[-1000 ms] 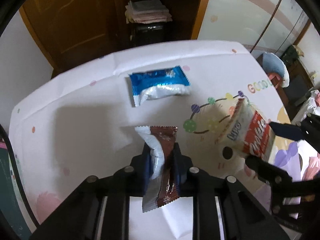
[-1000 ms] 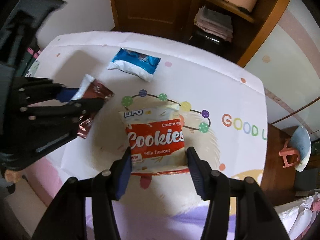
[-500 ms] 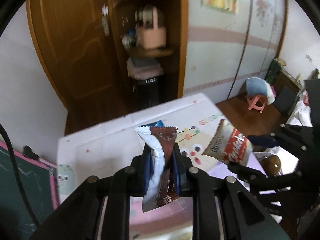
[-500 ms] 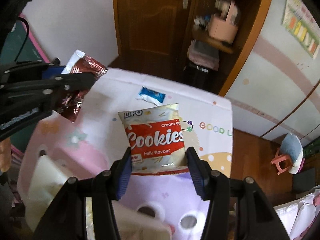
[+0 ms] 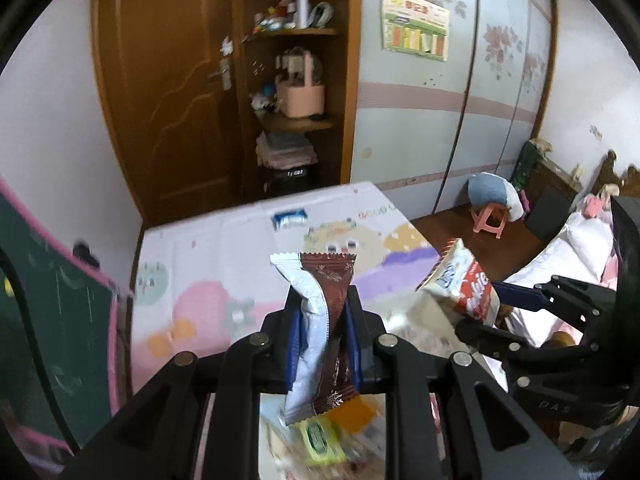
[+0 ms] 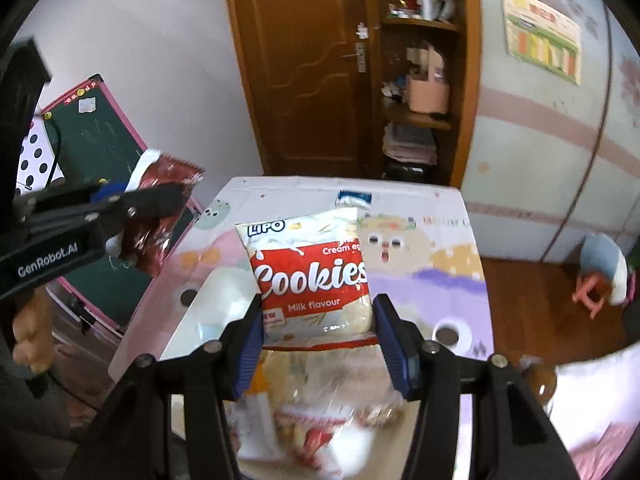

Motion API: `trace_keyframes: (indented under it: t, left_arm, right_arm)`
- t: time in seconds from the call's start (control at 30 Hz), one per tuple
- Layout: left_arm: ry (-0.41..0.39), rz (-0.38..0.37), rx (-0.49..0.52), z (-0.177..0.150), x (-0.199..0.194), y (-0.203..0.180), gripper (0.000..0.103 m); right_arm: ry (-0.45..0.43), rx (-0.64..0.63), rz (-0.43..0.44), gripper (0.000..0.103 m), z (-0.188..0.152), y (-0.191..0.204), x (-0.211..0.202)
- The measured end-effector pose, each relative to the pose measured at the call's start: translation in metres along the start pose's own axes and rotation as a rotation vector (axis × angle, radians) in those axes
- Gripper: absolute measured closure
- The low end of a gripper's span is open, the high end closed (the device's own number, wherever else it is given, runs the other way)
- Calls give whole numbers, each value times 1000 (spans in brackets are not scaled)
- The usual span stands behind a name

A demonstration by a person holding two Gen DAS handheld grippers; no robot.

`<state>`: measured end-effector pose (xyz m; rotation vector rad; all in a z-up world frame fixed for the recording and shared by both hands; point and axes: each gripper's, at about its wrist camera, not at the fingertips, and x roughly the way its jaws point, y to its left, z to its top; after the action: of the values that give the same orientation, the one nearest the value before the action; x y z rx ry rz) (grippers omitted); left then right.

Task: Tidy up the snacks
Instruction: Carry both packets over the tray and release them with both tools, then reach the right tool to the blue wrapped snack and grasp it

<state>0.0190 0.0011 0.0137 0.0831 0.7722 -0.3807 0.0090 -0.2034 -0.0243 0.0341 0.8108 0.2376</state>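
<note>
I have the left gripper (image 5: 324, 332) clamped on the brown-and-white snack wrapper (image 5: 320, 320) and the right gripper (image 6: 318, 334) closed on the Lipo cookies pack (image 6: 308, 276), both carried above the near desk (image 6: 420, 280) end so each clears the blue packet (image 6: 354, 198) lying at its far end.

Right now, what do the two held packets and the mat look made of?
Brown packet: thin foil-like plastic film, glossy, crimped serrated end, silvery inside; it twists where clamped.
Cookies bag: printed plastic film, slight sheen, puffed and wrinkled.
Mat: looks like soft foam or vinyl with a smooth printed surface; too blurred to be sure.
</note>
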Motion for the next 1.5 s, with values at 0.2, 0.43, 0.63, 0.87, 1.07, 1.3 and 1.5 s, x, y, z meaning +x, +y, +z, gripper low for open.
trace_keyframes:
  t: [0.2, 0.43, 0.63, 0.87, 1.07, 1.3, 1.5]
  left_arm:
    - [50, 23, -63, -50, 18, 8, 85]
    - [172, 22, -124, -88, 51, 10, 85]
    - [163, 35, -176, -86, 52, 13, 15]
    - [128, 63, -228, -85, 48, 23, 11]
    - [134, 73, -209, -86, 49, 20, 11]
    - [163, 73, -186, -87, 54, 16, 11]
    - [185, 64, -189, -89, 61, 16, 11]
  right_arm:
    - [14, 2, -13, 50, -12, 3, -4]
    - [86, -26, -58, 50, -28, 18, 17]
    - [175, 35, -19, 47, -38, 11, 40]
    - [222, 71, -71, 46, -45, 3, 53]
    - [211, 33, -62, 46, -44, 14, 51]
    - [249, 42, -51, 46, -48, 14, 59]
    - [271, 30, -43, 46, -50, 17, 66]
